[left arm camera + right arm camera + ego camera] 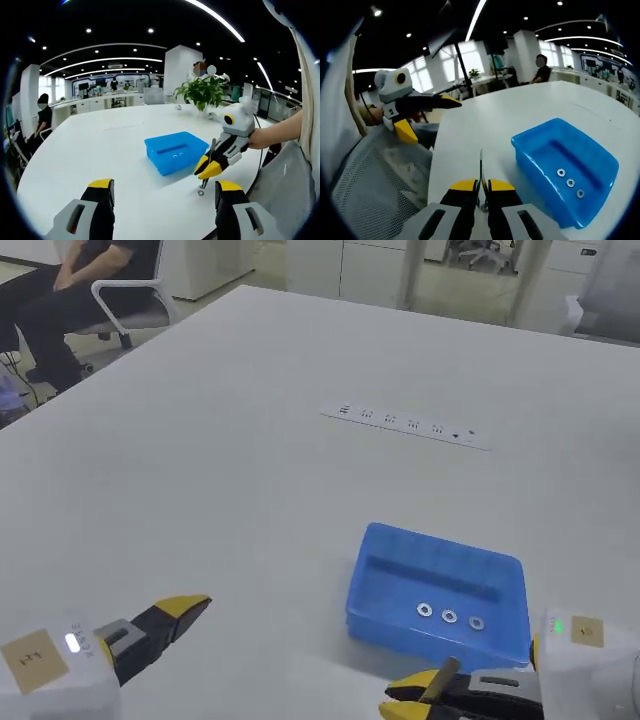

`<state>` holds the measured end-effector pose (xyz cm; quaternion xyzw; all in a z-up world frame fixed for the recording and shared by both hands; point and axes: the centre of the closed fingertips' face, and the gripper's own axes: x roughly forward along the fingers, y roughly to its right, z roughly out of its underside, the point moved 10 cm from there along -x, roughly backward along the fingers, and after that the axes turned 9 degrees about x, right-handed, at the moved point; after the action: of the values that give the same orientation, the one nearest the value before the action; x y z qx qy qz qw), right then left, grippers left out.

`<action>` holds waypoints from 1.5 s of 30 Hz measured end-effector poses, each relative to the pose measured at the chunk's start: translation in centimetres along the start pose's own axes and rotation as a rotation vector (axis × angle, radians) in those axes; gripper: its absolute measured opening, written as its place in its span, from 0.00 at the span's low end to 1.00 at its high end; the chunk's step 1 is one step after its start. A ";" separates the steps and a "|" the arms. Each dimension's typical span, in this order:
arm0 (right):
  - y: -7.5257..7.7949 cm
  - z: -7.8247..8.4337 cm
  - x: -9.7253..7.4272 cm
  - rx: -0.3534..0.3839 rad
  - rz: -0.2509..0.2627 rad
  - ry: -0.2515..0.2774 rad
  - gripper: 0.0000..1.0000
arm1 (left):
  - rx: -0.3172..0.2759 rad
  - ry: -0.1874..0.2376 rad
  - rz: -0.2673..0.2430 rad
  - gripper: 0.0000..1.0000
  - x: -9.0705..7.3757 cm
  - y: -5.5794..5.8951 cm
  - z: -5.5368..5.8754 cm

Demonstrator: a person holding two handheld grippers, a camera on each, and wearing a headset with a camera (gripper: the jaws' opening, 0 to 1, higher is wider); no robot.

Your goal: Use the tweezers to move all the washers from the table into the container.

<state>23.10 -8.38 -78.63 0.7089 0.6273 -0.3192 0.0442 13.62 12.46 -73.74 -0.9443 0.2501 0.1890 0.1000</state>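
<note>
A blue container [440, 585] stands on the white table [220, 470] at the front right, with three washers [449, 617] in a row on its floor. They also show in the right gripper view as washers [570, 182] inside the container [565, 170]. My right gripper [398, 698] sits just in front of the container, shut on thin metal tweezers [481, 167] that stick out past its tips. A small metal piece [201, 191] lies on the table under the right gripper [207, 170]. My left gripper [162, 187] is open and holds nothing, low at the front left [185, 615].
A flat socket strip [405, 425] is set into the middle of the table. A person sits on a chair [120, 300] at the far left corner. A potted plant [202, 92] stands at the table's far end. A grey mesh chair [375, 180] is close by.
</note>
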 end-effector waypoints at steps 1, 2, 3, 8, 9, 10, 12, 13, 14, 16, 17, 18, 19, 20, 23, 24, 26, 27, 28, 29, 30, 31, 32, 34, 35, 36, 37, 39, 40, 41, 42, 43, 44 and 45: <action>-0.1 0.0 0.0 -0.015 0.001 -0.002 0.05 | 0.001 0.000 0.000 0.84 0.0 0.0 0.0; -0.2 0.0 0.0 -0.027 0.003 -0.007 0.05 | 0.001 0.000 -0.001 0.84 0.0 0.0 0.0; -0.4 0.0 0.0 -0.053 0.003 -0.022 0.05 | 0.000 0.000 -0.001 0.84 0.0 0.0 0.0; -1.0 -0.2 0.2 -0.168 0.006 -0.081 0.05 | 0.001 0.002 0.000 0.84 0.0 0.0 0.0; -1.2 -0.3 0.4 -0.185 0.005 -0.083 0.05 | 0.001 0.000 0.001 0.84 0.0 0.0 0.0; -1.3 -0.3 0.4 -0.196 0.003 -0.083 0.04 | 0.003 0.000 0.000 0.84 0.0 0.0 0.0; -1.4 -0.3 0.6 -0.213 -0.001 -0.088 0.04 | 0.001 0.001 0.000 0.84 0.0 0.0 0.0; -1.5 -0.4 0.6 -0.224 -0.003 -0.091 0.04 | -0.001 0.001 -0.001 0.84 0.0 0.0 0.0; -1.5 -0.4 0.6 -0.229 -0.004 -0.093 0.04 | -0.001 0.000 -0.002 0.84 0.0 0.0 0.0; -1.4 -0.4 0.6 -0.238 -0.003 -0.100 0.04 | -0.002 0.001 -0.002 0.84 0.0 0.0 0.0; -1.4 -0.4 0.6 -0.243 -0.003 -0.102 0.04 | -0.002 0.001 -0.001 0.84 0.0 0.0 0.0; -1.4 -0.4 0.6 -0.244 -0.002 -0.103 0.04 | -0.001 0.000 -0.001 0.84 0.0 0.0 0.0; -1.4 -0.4 0.6 -0.246 -0.001 -0.104 0.04 | -0.001 -0.001 0.001 0.84 0.0 0.0 0.0; -1.3 -0.4 0.6 -0.246 0.001 -0.103 0.04 | 0.000 0.000 0.003 0.84 0.0 0.0 0.0; -1.1 -0.4 0.6 -0.225 0.003 -0.097 0.04 | -0.004 0.007 0.004 0.84 0.0 0.0 0.0; -1.0 -0.4 0.6 -0.209 0.004 -0.092 0.04 | -0.007 0.010 0.002 0.84 0.0 0.0 0.0; -0.9 -0.4 0.6 -0.180 0.014 -0.084 0.04 | -0.007 0.008 0.000 0.84 0.0 -0.1 0.0; -0.8 -0.4 0.6 -0.158 0.020 -0.079 0.04 | -0.007 0.008 0.001 0.84 0.0 -0.1 0.0; -0.8 -0.4 0.5 -0.150 0.020 -0.076 0.04 | -0.005 0.008 0.001 0.84 0.0 -0.1 0.0; -0.7 -0.4 0.5 -0.143 0.021 -0.072 0.04 | -0.004 0.008 0.001 0.84 0.0 -0.1 0.0; -0.7 -0.3 0.5 -0.137 0.022 -0.067 0.04 | -0.004 0.007 0.001 0.84 0.0 -0.1 0.1; -0.6 -0.3 0.5 -0.124 0.024 -0.062 0.04 | -0.005 0.006 0.001 0.84 0.0 -0.1 0.1; -0.5 -0.3 0.4 -0.107 0.031 -0.058 0.04 | -0.004 0.008 0.000 0.84 0.0 -0.1 0.1; -0.3 -0.2 0.3 -0.080 0.030 -0.048 0.04 | -0.004 0.007 -0.001 0.84 0.0 -0.1 0.1; -0.3 -0.2 0.2 -0.071 0.034 -0.045 0.03 | -0.005 0.007 -0.002 0.84 0.0 -0.1 0.1; -0.2 -0.1 0.1 -0.051 0.041 -0.035 0.03 | -0.004 0.007 -0.003 0.84 0.0 -0.1 0.1; -0.1 0.0 0.1 -0.023 0.038 -0.026 0.04 | -0.003 0.008 -0.003 0.84 0.0 -0.1 0.1; 0.1 0.2 0.0 0.039 0.044 0.010 0.04 | -0.005 0.008 -0.002 0.84 0.0 -0.1 0.1; 0.1 0.2 -0.1 0.064 0.043 0.027 0.04 | -0.004 0.007 -0.002 0.84 0.0 -0.1 0.1; 0.2 0.4 -0.1 0.097 0.036 0.040 0.04 | -0.002 0.006 -0.002 0.84 0.0 -0.1 0.0; 0.2 0.8 -0.2 0.153 0.024 0.053 0.04 | -0.002 0.006 -0.001 0.84 0.0 0.0 0.0; 0.4 0.7 -0.2 0.177 0.017 0.097 0.03 | -0.003 0.006 -0.001 0.84 0.0 0.0 0.0; 0.4 1.2 -0.4 0.219 0.027 0.091 0.03 | -0.002 0.006 -0.002 0.84 0.0 0.0 0.0; 0.6 1.3 -0.7 0.239 0.045 0.130 0.03 | -0.002 0.005 -0.003 0.84 0.0 0.0 0.0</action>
<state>23.12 -9.69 -79.52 0.7422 0.5705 -0.3437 -0.0742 13.59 12.52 -73.76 -0.9453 0.2487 0.1867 0.0987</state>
